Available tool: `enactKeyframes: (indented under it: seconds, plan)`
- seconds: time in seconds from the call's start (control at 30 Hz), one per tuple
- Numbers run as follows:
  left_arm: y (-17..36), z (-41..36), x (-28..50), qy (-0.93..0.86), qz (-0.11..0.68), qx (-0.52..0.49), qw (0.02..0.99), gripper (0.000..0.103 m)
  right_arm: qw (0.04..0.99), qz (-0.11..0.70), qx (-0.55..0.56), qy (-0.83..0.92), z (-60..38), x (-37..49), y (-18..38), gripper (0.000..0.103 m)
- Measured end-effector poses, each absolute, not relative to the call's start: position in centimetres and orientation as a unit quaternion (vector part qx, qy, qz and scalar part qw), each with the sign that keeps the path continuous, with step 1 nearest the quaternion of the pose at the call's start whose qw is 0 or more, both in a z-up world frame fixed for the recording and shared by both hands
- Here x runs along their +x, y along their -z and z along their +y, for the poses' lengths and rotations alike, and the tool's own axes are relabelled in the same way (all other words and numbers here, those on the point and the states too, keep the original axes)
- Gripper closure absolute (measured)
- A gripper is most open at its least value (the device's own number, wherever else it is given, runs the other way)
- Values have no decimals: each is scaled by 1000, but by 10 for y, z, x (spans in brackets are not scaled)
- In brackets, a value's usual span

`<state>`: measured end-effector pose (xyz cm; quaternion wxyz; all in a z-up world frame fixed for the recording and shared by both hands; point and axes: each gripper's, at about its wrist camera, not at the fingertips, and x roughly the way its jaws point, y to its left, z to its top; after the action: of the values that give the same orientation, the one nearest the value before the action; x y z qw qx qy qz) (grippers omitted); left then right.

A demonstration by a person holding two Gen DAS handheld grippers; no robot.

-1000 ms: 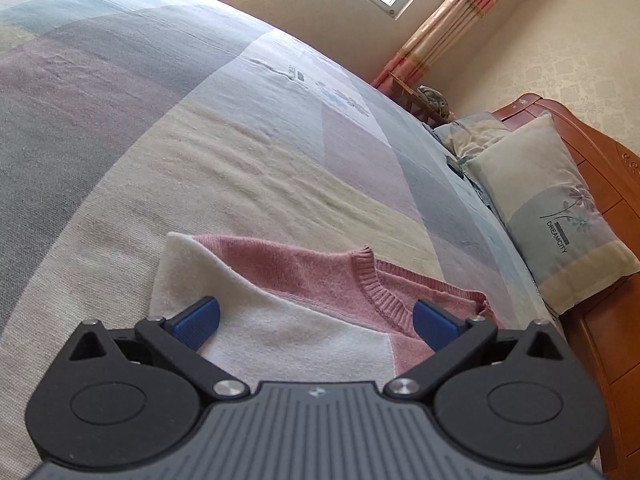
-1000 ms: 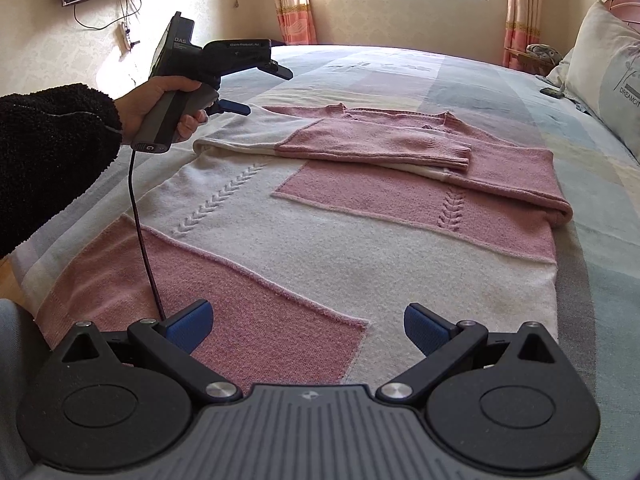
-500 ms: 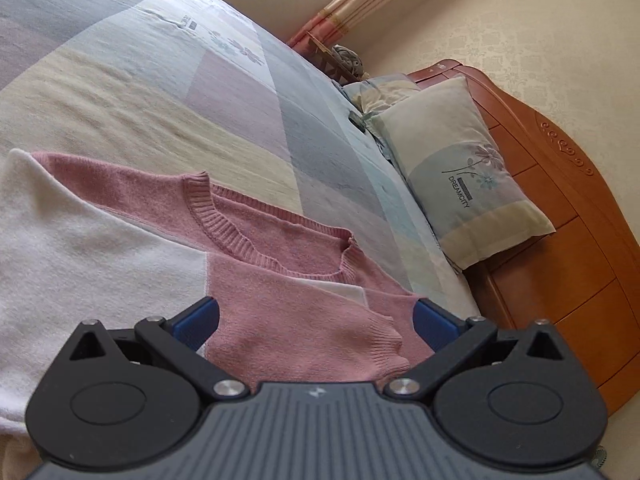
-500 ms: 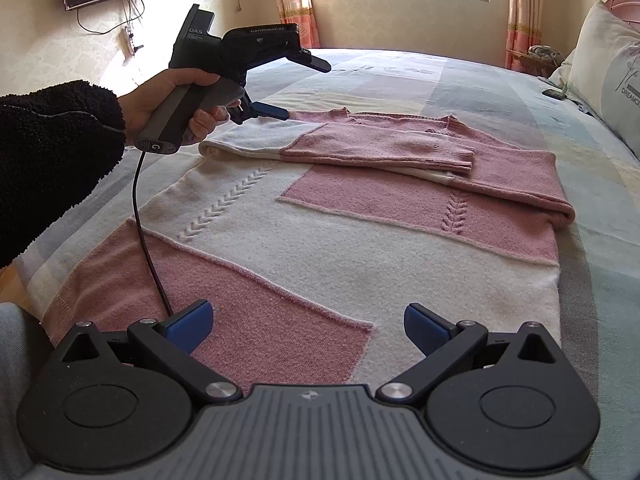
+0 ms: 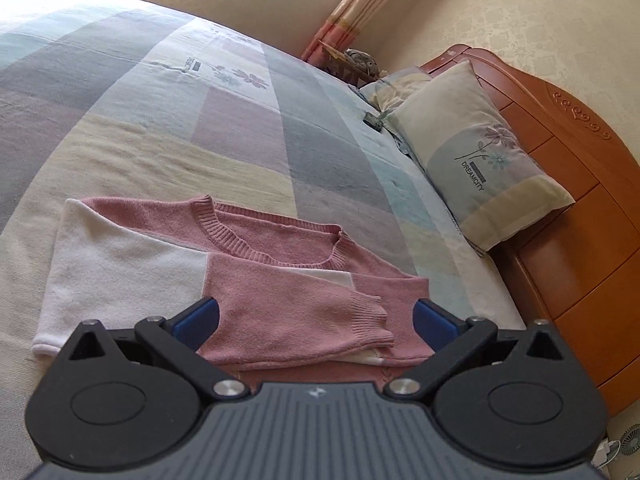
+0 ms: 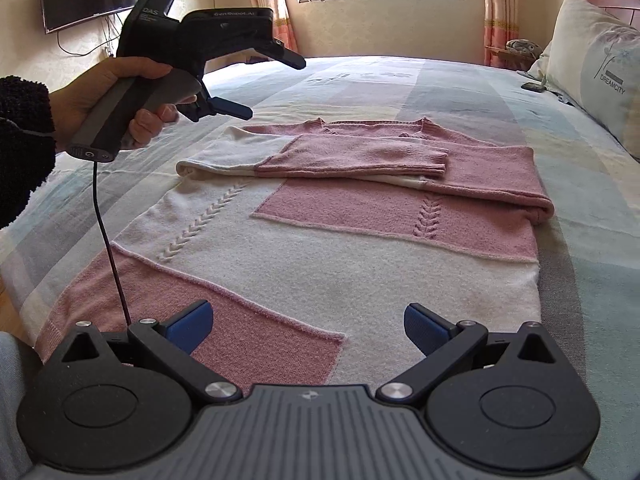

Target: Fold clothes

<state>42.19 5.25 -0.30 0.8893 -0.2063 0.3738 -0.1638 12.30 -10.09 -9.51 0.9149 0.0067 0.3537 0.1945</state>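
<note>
**Left gripper lifts clear; both sleeves lie folded in**

The left gripper (image 6: 256, 84) has risen off the sweater (image 6: 328, 240) over the last second. Before, it sat low at the white shoulder corner; now it hangs in the air above and to the near-left of that corner, held by the person's hand (image 6: 116, 108), jaws spread wide and nothing between them. From its own camera the view has pulled back: the ribbed neckline (image 5: 264, 240) and the pink sleeve cuff (image 5: 368, 316) lie just ahead of its fingertips, with the whole shoulder line in sight again.

The right gripper (image 6: 308, 328) has barely moved. It hovers low over the hem end of the sweater, jaws also wide and empty, the pink hem panel (image 6: 224, 320) directly under its left finger.

The sweater lies flat on the bed (image 6: 460, 92), stretching away from the right gripper towards the window. Both sleeves are laid across the chest, the pink one on top, and the far right side is turned in along a rolled edge (image 6: 540, 208).

With the left gripper released and raised, the sleeve stage looks finished. The likely next step is a lengthwise fold, hem brought up to the collar; the right gripper is well placed for that, while the left would need to come back towards the hem.
</note>
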Motion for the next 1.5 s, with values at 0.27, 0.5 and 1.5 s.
enactKeyframes:
  seconds: [0.27, 0.5, 1.5]
  plan:
    - [-21, 39, 345, 168, 370, -128, 905, 1, 896, 413, 23, -162, -108, 142, 120, 0]
    - [68, 35, 311, 120, 404, -114, 900, 1, 901, 412, 5, -137, -104, 148, 133, 0]
    - [110, 35, 286, 153, 361, 3, 920, 1, 929, 346, -45, -125, -125, 91, 141, 0]
